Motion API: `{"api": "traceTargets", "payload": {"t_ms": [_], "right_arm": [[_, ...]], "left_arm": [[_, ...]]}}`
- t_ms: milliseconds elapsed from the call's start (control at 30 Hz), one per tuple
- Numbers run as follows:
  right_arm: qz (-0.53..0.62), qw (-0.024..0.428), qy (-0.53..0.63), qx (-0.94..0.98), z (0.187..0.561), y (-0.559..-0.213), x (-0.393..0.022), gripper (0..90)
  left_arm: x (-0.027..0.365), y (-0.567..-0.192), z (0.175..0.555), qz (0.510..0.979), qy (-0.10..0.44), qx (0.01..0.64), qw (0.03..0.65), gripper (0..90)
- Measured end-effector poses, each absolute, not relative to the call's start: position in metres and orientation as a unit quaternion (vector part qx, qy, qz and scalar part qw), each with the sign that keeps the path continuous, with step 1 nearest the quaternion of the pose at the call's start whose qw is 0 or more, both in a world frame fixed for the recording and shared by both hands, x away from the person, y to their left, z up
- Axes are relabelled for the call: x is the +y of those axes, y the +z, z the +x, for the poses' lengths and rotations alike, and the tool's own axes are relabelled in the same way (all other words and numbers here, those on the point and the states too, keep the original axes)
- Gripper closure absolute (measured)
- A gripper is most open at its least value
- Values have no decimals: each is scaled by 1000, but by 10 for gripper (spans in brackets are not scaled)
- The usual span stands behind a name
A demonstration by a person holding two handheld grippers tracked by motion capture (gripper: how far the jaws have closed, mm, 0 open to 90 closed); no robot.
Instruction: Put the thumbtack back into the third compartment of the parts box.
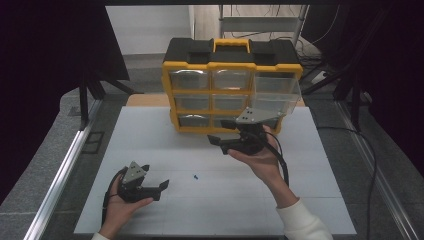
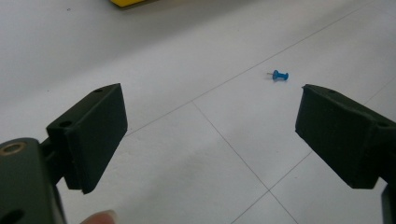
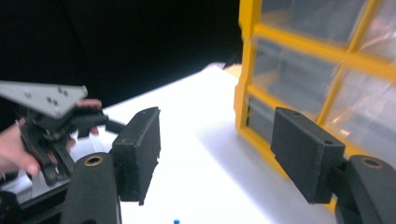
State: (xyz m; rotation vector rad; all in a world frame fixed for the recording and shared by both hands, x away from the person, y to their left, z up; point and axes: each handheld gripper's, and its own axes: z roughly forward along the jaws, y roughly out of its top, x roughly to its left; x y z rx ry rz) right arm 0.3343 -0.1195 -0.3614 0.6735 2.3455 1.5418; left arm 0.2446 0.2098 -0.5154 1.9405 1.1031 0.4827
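A small blue pushpin (image 1: 195, 176) lies on the white table top (image 1: 150, 135), between my two hands. My left gripper (image 1: 156, 178) rests low at the front left, open, its jaws aimed toward the pin. In the left gripper view the pushpin (image 2: 280, 75) lies on its side beyond the wide-apart jaws of the left gripper (image 2: 210, 100), nearer the right one. My right gripper (image 1: 217, 131) hovers in front of the yellow organizer (image 1: 232, 65), open and empty, jaws pointing left. In the right gripper view the right gripper (image 3: 217, 121) has the organizer (image 3: 299, 65) to its right and the pushpin (image 3: 176, 221) at the bottom edge.
The organizer has a black lid, a yellow handle and clear drawers. One large clear drawer (image 1: 276, 95) on its right side is pulled out toward me, just above my right hand. Metal rails (image 1: 65, 165) run along both table sides. The other hand's gripper (image 3: 51, 121) is at the left.
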Motion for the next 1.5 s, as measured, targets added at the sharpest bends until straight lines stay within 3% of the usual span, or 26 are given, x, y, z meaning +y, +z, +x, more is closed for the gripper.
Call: {"api": "traceTargets", "payload": {"t_ms": [867,1500], "right_arm": [[242,73,434,864,355,-461,-69,342],[240,51,362,899,356,-509,-45,351]], "left_arm": [[210,-516,243,773,193,440,414,96],[211,-516,244,773,190,440,416,96]]}}
